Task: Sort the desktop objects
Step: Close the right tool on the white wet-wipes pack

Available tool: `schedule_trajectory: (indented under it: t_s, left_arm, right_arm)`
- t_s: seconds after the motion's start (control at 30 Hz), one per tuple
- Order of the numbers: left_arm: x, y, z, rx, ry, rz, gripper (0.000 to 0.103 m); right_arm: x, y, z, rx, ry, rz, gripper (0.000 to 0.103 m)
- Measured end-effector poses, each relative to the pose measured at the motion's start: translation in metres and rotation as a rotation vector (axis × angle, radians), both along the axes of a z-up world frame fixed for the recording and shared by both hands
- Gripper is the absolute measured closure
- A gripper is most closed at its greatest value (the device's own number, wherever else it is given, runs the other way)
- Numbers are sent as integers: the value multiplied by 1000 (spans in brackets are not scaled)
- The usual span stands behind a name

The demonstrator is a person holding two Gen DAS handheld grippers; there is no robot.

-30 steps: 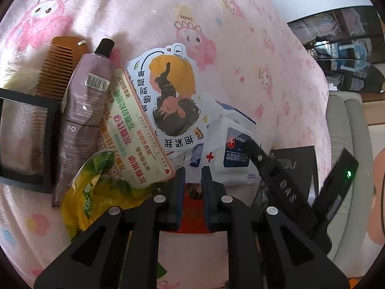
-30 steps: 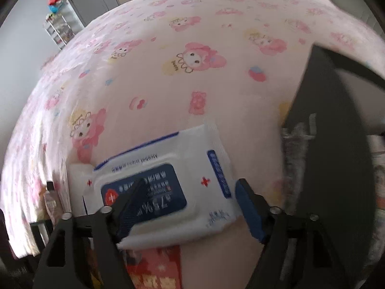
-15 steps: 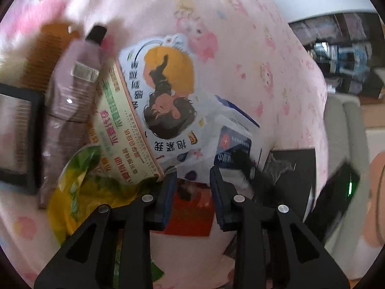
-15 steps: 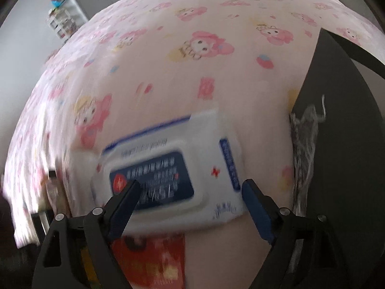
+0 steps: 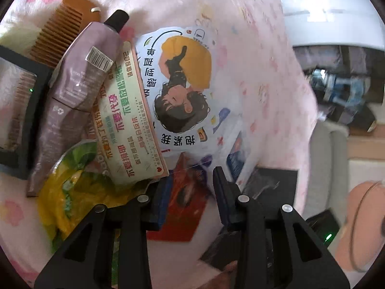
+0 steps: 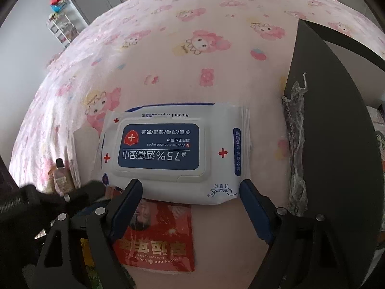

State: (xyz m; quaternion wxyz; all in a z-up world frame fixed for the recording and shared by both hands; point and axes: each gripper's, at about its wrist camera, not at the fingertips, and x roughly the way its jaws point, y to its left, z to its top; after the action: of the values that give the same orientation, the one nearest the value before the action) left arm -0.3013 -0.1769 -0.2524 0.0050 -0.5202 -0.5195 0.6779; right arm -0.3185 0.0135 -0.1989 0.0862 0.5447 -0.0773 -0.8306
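both grippers gape. our left gripper [image 5: 190, 192] has just been opening over the red packet [image 5: 182, 207], nothing gripped. our right gripper [image 6: 191, 207] straddles the wipes pack [image 6: 173, 154], ready to pick.

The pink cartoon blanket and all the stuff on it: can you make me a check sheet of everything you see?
Surface: pink cartoon cloth, wrinkle-free where bare.
Job's things: alcohol wipes pack lying flat; red packet partly under it; purple tube; wooden comb; yellow-green pouch; cartoon sticker sheet; green-and-pink card.
Clutter: things overlap in one heap; black frame at its edge.
Grippers: left claw has just been opening over the red packet, gripping nothing; right claw open before the wipes.
Cables: nothing seen.
Surroundings: shelf rack, grey cabinets.
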Motion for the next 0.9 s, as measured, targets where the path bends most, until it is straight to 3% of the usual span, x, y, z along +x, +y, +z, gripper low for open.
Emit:
schedule_trajectory:
  t_s: [0.2, 0.37, 0.47, 0.6, 0.7, 0.9]
  left_arm:
    - [-20, 6, 2, -3, 41, 50, 68]
    - [-31, 7, -7, -4, 74, 80, 70]
    - [-40, 9, -10, -43, 75, 56, 81]
    - [-34, 12, 8, -132, 67, 48, 85]
    - [-9, 4, 17, -174, 53, 43, 86]
    - [54, -19, 25, -72, 14, 106, 88]
  right_arm:
    - [0, 6, -4, -29, 53, -31, 22]
    - [-10, 10, -5, -60, 40, -23, 23]
    - [-16, 8, -8, -66, 42, -14, 20]
    - [-21, 3, -7, -109, 60, -4, 25]
    - [-11, 4, -4, -136, 47, 4, 36]
    - [27, 3, 11, -169, 7, 97, 36]
